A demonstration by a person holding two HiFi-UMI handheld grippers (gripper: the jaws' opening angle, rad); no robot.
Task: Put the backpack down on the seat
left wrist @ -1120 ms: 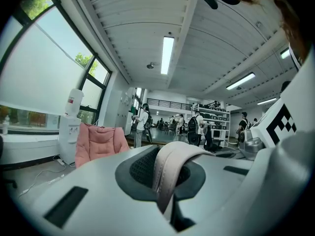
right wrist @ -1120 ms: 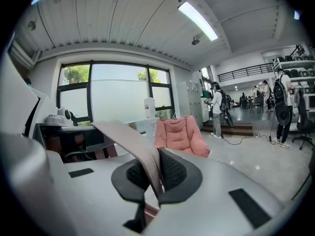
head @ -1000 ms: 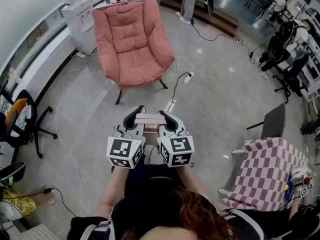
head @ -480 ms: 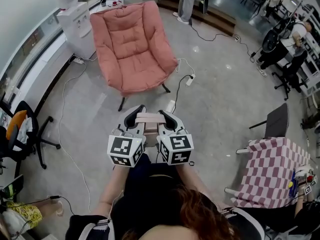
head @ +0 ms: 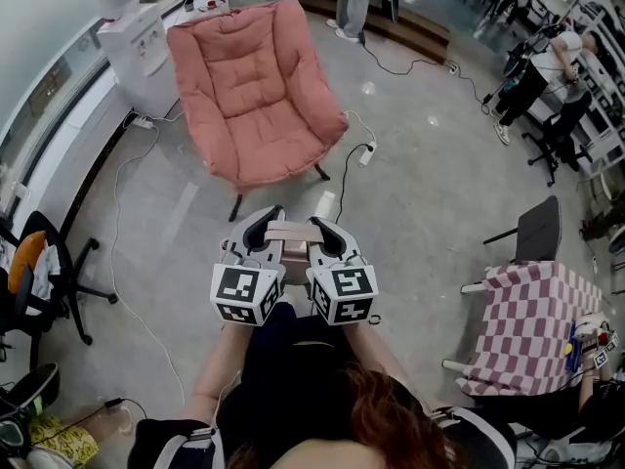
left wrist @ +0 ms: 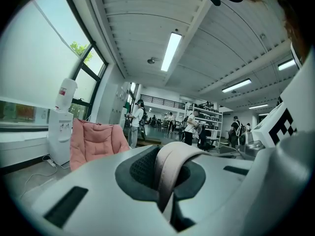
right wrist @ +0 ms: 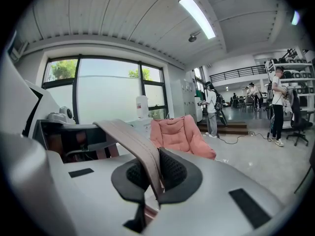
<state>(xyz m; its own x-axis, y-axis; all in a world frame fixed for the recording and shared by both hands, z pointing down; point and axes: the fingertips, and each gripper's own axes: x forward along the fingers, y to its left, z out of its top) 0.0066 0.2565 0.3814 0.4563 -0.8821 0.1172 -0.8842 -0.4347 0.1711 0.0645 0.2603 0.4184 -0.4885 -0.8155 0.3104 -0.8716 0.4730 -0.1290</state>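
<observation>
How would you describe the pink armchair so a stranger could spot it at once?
Start at the window wall on the left and find the white water dispenser. Right beside it stands the armchair. It is the only pink, thickly quilted seat; the office chair nearby is black and thin.

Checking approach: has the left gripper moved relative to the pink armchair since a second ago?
Yes. The left gripper is slightly nearer the pink armchair; the floor between them shrank.
</observation>
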